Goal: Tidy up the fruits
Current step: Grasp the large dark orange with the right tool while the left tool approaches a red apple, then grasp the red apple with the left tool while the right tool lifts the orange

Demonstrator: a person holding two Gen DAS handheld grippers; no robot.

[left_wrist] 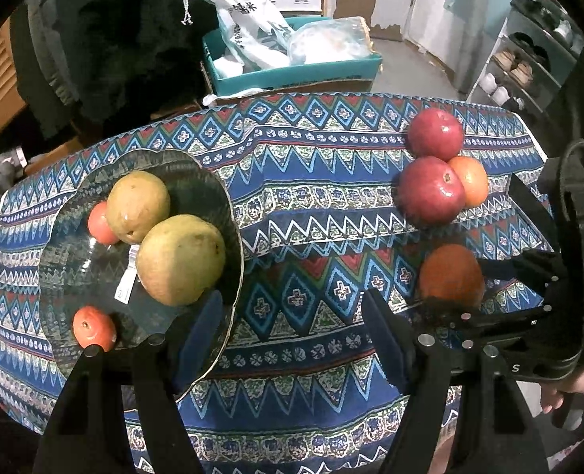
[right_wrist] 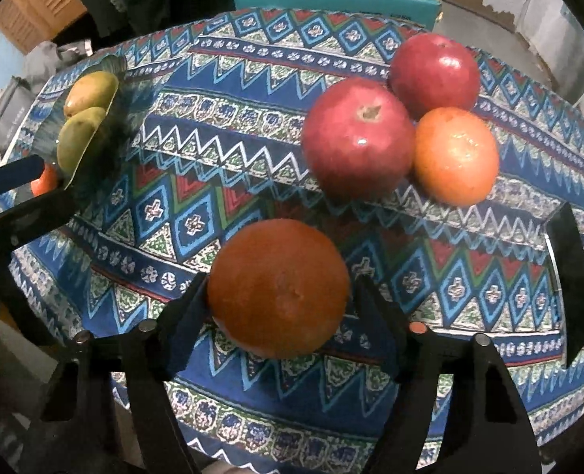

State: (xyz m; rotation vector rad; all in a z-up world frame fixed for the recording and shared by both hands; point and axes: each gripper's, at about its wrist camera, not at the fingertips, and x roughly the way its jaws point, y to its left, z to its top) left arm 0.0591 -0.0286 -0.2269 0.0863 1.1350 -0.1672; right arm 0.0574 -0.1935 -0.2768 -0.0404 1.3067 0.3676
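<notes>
Straddling the orange (right_wrist: 278, 288) on the tablecloth (right_wrist: 252, 150), right gripper (right_wrist: 280, 308) has a finger at each side; contact unclear. Round fruit, no long axis, dimple facing up. Left gripper (left_wrist: 292, 339) gapes empty beside glass plate (left_wrist: 213, 181).

Two pears (left_wrist: 161, 237) and two small oranges (left_wrist: 94, 328) in the glass plate (left_wrist: 74, 197) – apples (right_wrist: 355, 138) and oranges (right_wrist: 278, 288) on the tablecloth's (right_wrist: 252, 414) right side.

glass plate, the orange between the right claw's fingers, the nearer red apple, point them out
glass plate (left_wrist: 213, 181), left wrist view, far rim
orange (right_wrist: 278, 288), right wrist view, middle of its skin
nearer red apple (right_wrist: 357, 138), right wrist view, its front face
</notes>
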